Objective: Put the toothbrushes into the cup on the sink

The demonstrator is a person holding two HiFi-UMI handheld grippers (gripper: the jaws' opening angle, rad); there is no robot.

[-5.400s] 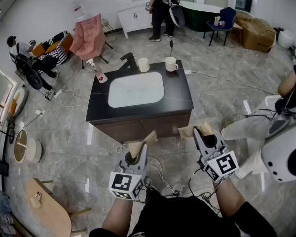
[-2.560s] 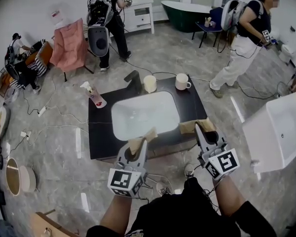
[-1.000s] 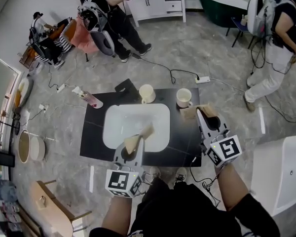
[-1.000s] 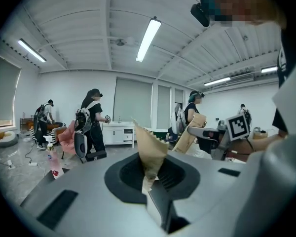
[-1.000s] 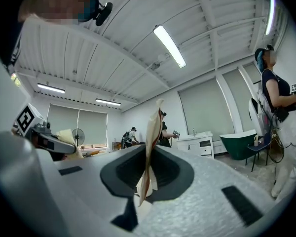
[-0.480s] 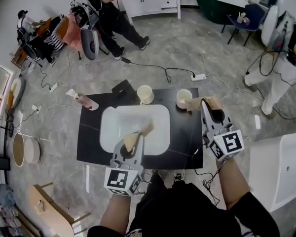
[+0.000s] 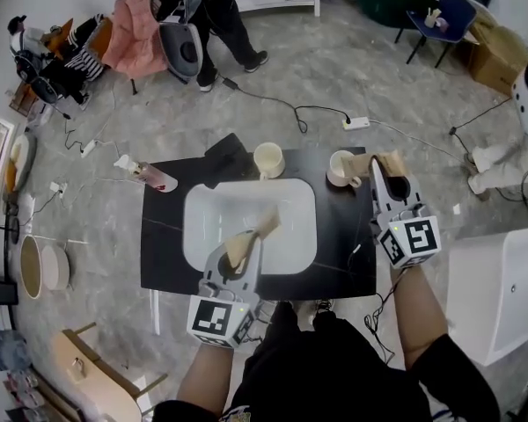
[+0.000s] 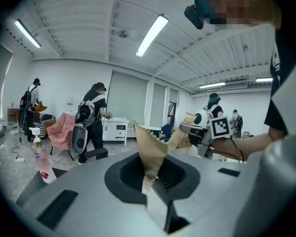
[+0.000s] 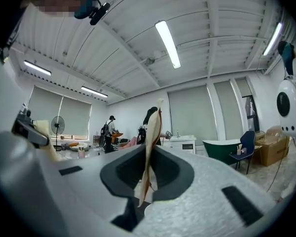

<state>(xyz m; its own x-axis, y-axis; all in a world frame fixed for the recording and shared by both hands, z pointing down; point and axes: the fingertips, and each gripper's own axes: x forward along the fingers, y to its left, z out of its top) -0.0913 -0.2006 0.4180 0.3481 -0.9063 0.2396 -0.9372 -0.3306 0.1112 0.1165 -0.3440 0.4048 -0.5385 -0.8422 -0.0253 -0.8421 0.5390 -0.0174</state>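
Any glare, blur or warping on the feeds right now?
Head view: evenly lit and sharp, but the fisheye curves the room around the sink. Left gripper view: aimed upward, ceiling light glares, corners black. Right gripper view: likewise, bright ceiling strips and dark corners.

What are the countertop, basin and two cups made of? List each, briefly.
Countertop: black slab with a faint sheen, probably stone or laminate.
Basin: smooth, bright white, likely glazed ceramic.
Cup and handled mug: cream, opaque, thick-walled, ceramic or plastic; too small to tell which.
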